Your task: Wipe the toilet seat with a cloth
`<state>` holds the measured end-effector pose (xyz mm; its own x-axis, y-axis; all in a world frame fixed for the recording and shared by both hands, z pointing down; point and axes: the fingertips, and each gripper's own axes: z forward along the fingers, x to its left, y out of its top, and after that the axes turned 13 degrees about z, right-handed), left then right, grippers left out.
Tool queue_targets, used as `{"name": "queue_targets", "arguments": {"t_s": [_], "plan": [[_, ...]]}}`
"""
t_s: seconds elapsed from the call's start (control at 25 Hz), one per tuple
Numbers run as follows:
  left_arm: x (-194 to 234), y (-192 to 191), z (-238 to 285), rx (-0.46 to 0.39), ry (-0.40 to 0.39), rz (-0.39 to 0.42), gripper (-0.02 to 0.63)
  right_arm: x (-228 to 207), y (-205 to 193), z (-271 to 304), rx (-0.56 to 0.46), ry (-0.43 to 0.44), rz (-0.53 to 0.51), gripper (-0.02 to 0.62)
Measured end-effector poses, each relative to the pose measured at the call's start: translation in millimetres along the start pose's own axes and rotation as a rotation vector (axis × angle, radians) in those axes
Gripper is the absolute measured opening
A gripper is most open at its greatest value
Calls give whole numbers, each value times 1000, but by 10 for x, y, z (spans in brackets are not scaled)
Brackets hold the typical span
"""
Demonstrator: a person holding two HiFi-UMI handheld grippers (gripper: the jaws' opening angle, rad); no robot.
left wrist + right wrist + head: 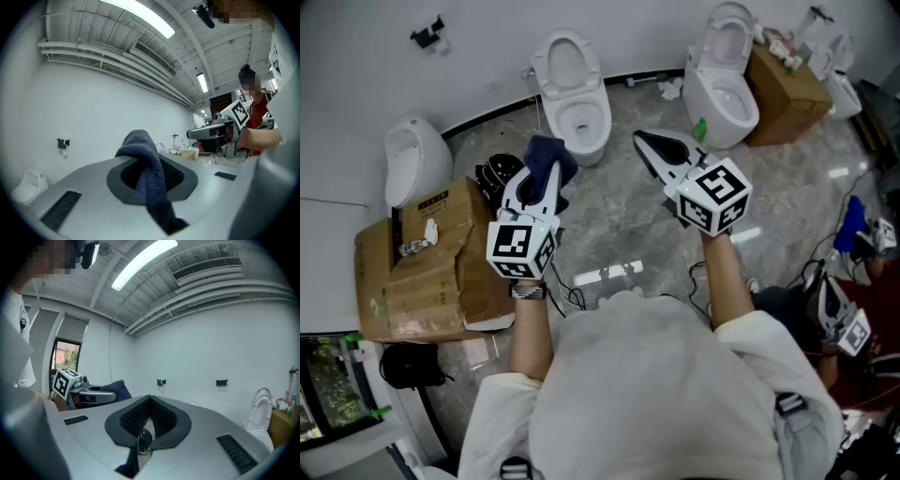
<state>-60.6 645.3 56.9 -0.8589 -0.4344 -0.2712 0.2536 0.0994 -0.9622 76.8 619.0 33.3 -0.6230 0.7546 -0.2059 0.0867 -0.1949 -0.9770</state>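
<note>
L gripper (151, 180) clamps cloth (140, 146), clearest in its own view.

Cloth (146, 161): dark blue fabric, coarse knitted weave, matt. Left gripper (540, 183) and right gripper (649, 145): smooth, matt, light-grey plastic shells. Right gripper's pads (164, 416): black, finely ribbed, rubber-like. Toilet (572, 94): white glazed ceramic, glossy. Floor (619, 220): grey mottled stone look, polished, reflective. Cardboard box (431, 272): brown, matt.
</note>
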Motion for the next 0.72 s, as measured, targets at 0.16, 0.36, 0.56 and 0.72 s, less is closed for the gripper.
{"name": "queue_targets", "arguments": {"t_s": [0.16,0.36,0.56,0.72], "plan": [[-84,50,83,-4,-4,8,38,-81,15,-60,-6,12,12,26],[-120,74,134,-3,-8,12,38,-141,99,-110,-53,27,36,26],[-179,71,213,2,-8,13,38,-206,69,-115,-23,43,26,26],[-212,82,316,8,-1,15,38,-326,77,-117,-8,49,14,26]]}}
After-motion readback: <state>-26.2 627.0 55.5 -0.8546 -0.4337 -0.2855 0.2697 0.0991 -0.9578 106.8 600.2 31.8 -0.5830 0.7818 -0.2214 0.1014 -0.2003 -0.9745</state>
